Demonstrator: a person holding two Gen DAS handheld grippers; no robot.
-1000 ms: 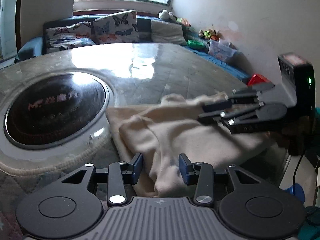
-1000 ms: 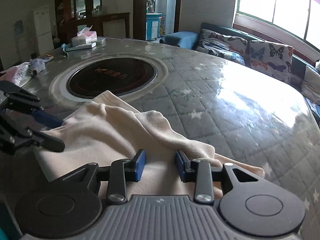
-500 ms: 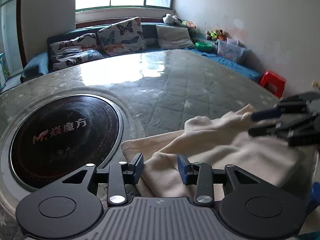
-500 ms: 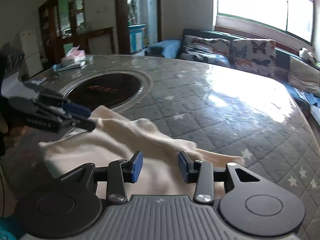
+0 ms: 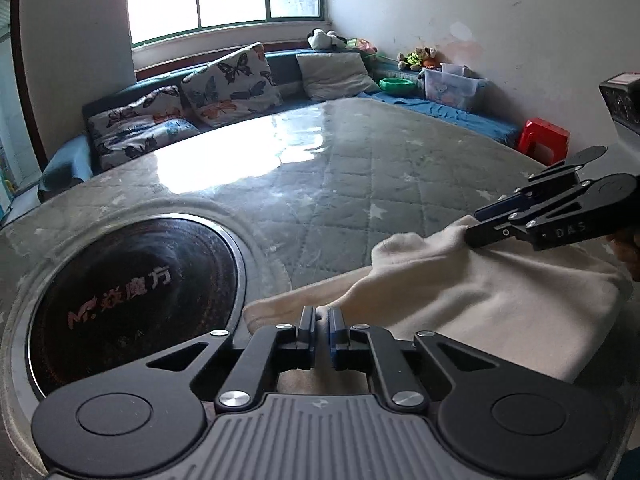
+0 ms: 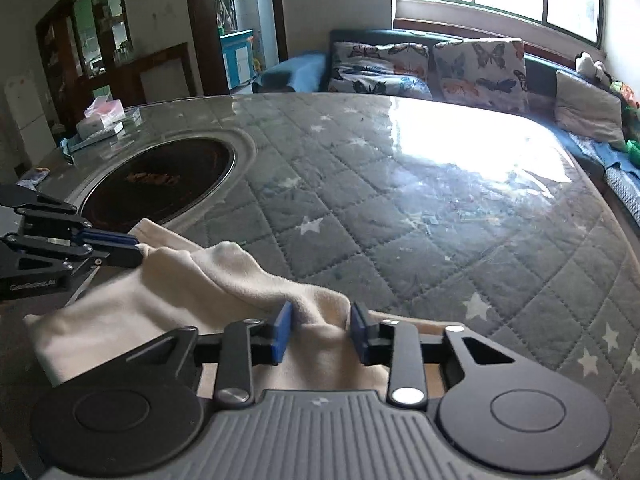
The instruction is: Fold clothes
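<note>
I am gripping the cream cloth (image 5: pixel 492 300) at two points along its far edge, and it is lying bunched at the near edge of the quilted table (image 5: pixel 360 184), just beside the dark round hob (image 5: pixel 132 304). My left gripper (image 5: pixel 320 326) is clamped tight on a thin ridge of the cloth's edge; its jaws have just been closing and a sliver of fabric is showing between the blue pads. My right gripper (image 6: pixel 320 330) is straddling a raised fold; its jaws have just been closing too, yet a gap is showing on each side of the fold in its own view, so I am not counting this as a firm hold. From the left view its tips are buried in the fabric and I cannot tell how deep the bite goes. I am judging the step in hand to be securing both corners before lifting to spread or fold. To do it well, I am advising that the right jaws finish closing on a single layer at the hem, not on the doubled hump. Both hands should then rise together and level, keeping the edge taut between them. The risk I am noting is that the right side slips out on lifting, leaving the cloth hanging from the left grip alone and dragging over the hob rim.
</note>
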